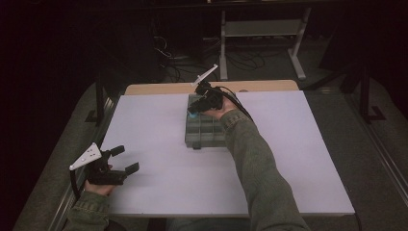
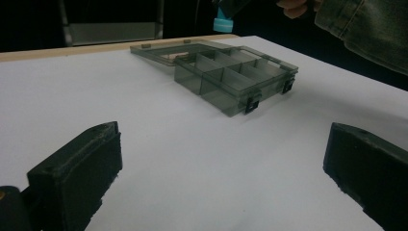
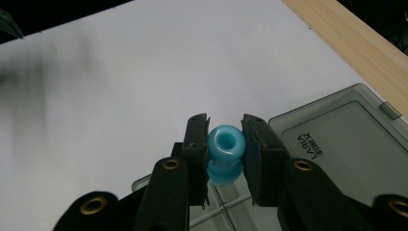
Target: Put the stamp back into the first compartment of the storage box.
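A white worktop is carrying a grey compartment box, lid open, at centre-far. Above its far end, the right tool is pinching a blue bead, likely being placed; lowering into a compartment comes next. The left tool is resting spread, near-left.

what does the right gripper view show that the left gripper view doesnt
Right gripper view: the right tool shut on a blue spool-shaped piece with a hole through it, above the organizer box, and printed lettering on the open lid.

Left gripper view: the left tool's wide-open jaws, the box's dividers and black front latches, a green sleeve.

Both: blue piece, grey box, white tabletop.
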Available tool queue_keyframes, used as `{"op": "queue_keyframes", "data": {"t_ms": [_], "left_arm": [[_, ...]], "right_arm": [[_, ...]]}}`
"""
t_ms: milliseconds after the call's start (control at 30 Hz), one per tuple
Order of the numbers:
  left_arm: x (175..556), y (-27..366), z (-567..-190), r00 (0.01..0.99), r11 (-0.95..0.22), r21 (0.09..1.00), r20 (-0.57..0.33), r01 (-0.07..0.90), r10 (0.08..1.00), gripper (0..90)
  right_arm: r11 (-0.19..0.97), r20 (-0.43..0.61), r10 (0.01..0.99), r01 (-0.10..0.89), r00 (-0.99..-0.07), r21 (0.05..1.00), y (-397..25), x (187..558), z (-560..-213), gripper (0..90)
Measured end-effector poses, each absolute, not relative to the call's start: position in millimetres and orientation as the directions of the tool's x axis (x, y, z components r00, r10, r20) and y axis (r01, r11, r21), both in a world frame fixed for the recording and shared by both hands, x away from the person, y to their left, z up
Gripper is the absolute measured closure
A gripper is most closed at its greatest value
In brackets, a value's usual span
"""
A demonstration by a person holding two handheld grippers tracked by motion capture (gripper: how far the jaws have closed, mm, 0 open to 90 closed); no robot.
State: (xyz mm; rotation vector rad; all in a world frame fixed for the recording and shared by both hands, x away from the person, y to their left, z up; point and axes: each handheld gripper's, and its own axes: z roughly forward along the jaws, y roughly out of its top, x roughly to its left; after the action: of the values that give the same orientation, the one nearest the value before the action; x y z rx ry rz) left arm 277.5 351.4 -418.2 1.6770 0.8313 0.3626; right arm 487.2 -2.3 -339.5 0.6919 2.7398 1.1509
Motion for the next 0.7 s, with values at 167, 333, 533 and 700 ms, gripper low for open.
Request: {"op": "queue_keyframes", "data": {"t_ms": [167, 333, 533, 700], "left_arm": [[278, 351, -418, 0.701, -0.09, 0.939, -0.181, 0.331, 0.69, 0.0], [278, 351, -418, 0.701, -0.09, 0.938, -0.183, 0.334, 0.689, 0.0], [278, 351, -418, 0.701, -0.091, 0.939, -0.182, 0.333, 0.69, 0.0], [278, 351, -418, 0.7, -0.089, 0.937, -0.185, 0.337, 0.69, 0.0]], "right_arm": [[0.627, 0.073, 0.448, 0.372, -0.891, 0.685, 3, 492, -346, 71.0], [0.621, 0.084, 0.452, 0.381, -0.888, 0.685, 5, 495, -351, 71.0], [0.623, 0.082, 0.45, 0.378, -0.889, 0.685, 9, 498, -356, 71.0], [0.623, 0.093, 0.47, 0.405, -0.878, 0.67, 10, 496, -358, 58.8]]}}
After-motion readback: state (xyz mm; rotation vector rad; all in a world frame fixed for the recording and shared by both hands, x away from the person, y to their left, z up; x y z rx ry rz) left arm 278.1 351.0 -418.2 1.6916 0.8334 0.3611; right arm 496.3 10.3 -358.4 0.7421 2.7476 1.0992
